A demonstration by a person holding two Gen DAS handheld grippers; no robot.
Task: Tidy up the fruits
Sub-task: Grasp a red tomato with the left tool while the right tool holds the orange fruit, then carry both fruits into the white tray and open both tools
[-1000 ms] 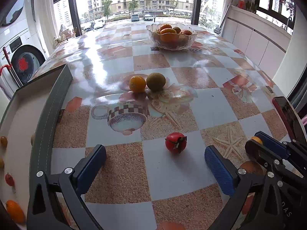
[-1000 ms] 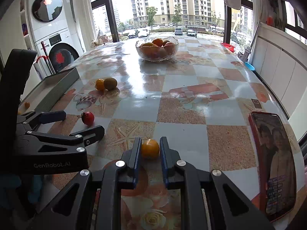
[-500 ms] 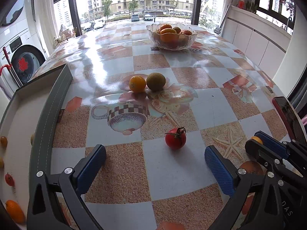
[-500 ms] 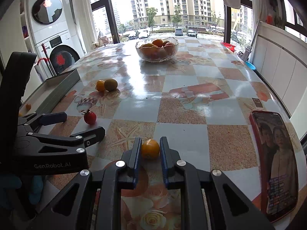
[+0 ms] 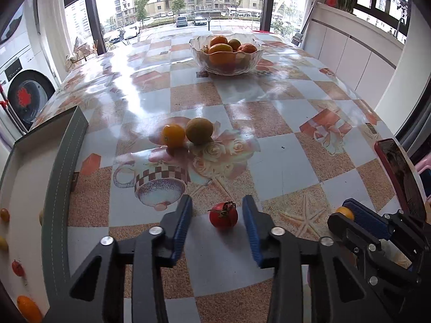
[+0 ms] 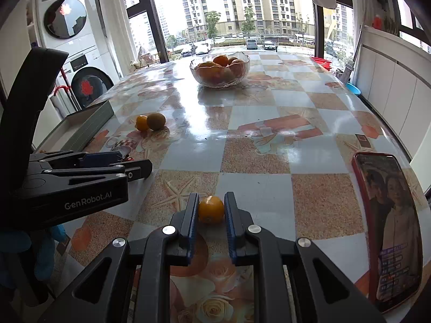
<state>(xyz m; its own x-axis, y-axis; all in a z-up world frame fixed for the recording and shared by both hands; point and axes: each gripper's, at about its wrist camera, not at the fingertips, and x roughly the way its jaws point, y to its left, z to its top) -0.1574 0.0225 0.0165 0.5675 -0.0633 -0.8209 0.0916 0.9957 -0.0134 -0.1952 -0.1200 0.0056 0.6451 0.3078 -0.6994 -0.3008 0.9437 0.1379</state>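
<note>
While right gripper [image 6: 211, 212] clamps the orange [image 6: 211, 209], tomato [image 5: 223, 214] sits at 12 o'clock btwn unclenched left gripper [image 5: 216, 219] pads.

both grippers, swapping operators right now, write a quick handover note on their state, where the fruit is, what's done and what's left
Left gripper: open, fingers either side of the small red tomato on the table; not gripping yet.
Right gripper: shut on the small orange, which is low at the tabletop.
Loose on the table: yellow-orange fruit touching the greenish-brown fruit.
Tray at left holds several small fruits; glass bowl at the far end holds oranges.
Left: close on the tomato, put away both held fruits, then the loose pair. Destinations aren't evident from the views.
</note>
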